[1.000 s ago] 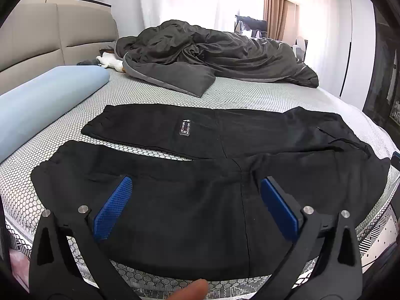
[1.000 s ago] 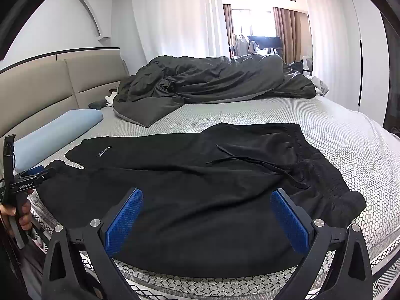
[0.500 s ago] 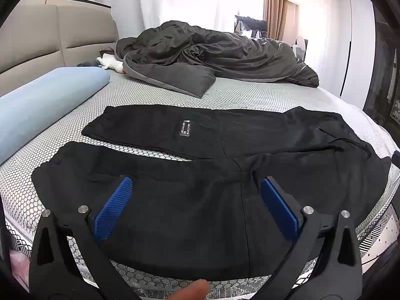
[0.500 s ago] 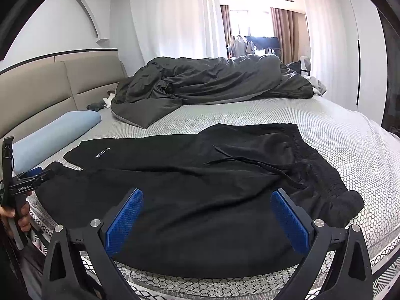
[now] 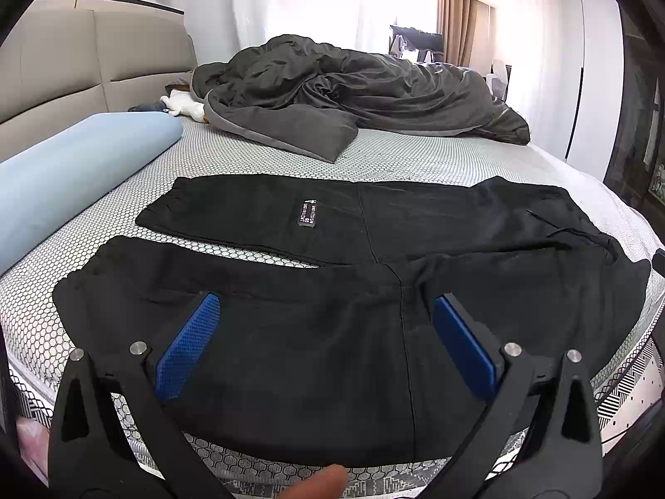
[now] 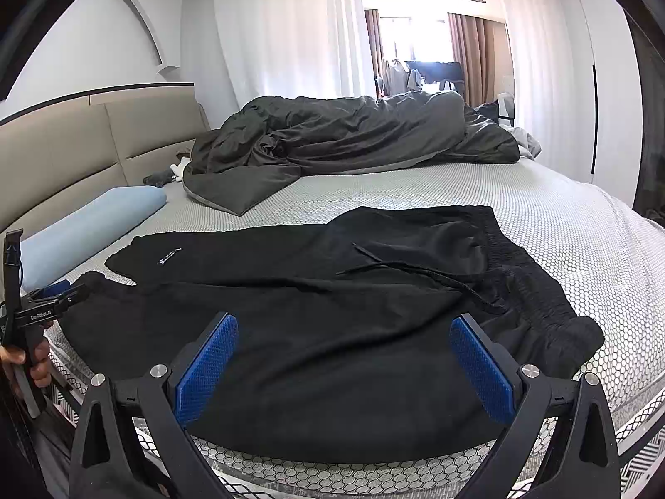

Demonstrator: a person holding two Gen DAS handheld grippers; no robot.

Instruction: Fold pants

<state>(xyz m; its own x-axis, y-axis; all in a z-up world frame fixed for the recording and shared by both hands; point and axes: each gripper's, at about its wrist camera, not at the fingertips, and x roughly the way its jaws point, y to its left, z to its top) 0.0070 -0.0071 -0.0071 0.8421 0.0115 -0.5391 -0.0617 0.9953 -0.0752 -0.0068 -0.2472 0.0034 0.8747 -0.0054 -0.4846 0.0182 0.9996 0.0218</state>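
Black pants (image 5: 332,291) lie spread flat on the bed (image 5: 395,158), legs pointing left, waistband with drawstring (image 6: 415,268) at the right. A small label (image 5: 307,216) shows on the far leg. My left gripper (image 5: 324,312) is open and empty, hovering over the near leg by the bed's front edge. My right gripper (image 6: 343,332) is open and empty above the near part of the pants close to the waistband (image 6: 536,291). The left gripper (image 6: 54,305) also shows at the left edge of the right wrist view.
A dark grey duvet (image 5: 353,91) is bunched at the far side of the bed. A light blue pillow (image 5: 70,166) lies at the left by the beige headboard (image 5: 95,66). The bed's front edge (image 6: 374,470) runs just under both grippers.
The right wrist view has drifted slightly, with the scene sitting a little lower. The left gripper and the pants have not visibly moved.
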